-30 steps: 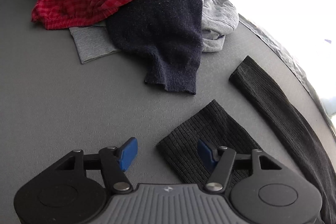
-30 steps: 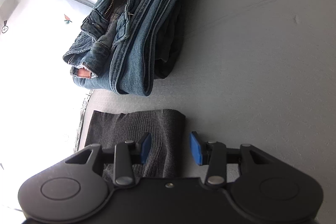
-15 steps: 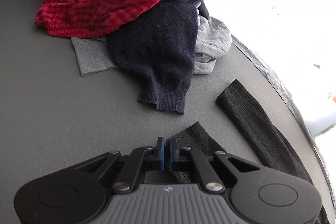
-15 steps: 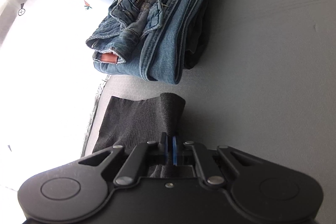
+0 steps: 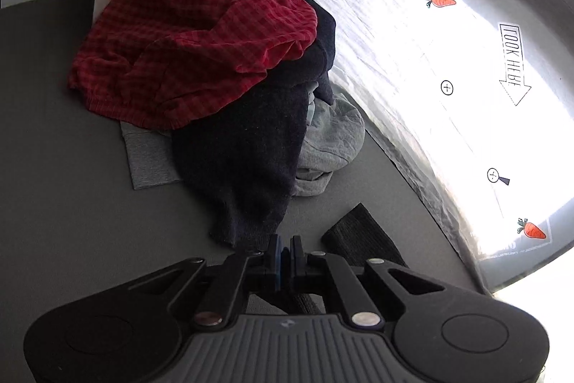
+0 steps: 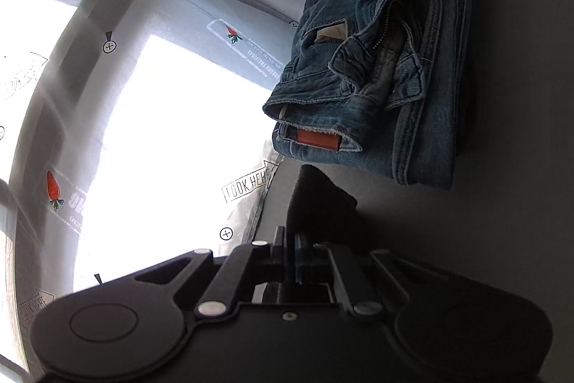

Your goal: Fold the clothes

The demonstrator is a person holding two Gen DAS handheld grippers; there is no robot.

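A dark ribbed knit garment lies across the grey table (image 5: 71,196). One of its sleeves (image 5: 362,244) shows just right of my left gripper (image 5: 285,257), which is shut on a corner of the knit, with fabric bunched under the jaws. In the right wrist view my right gripper (image 6: 290,257) is shut on another edge of the same dark garment (image 6: 319,203), which rises in a peak from the table toward the jaws. Both held corners are off the surface.
A heap of clothes sits ahead of the left gripper: a red checked garment (image 5: 201,42) on a navy sweater (image 5: 247,160), with light grey pieces (image 5: 330,139) beneath. Folded blue jeans (image 6: 387,78) lie beyond the right gripper. A bright plastic sheet (image 5: 448,88) borders the table edge.
Both grippers went from open around the dark knit's corners to shut on them, then rose, pulling the fabric up off the table.
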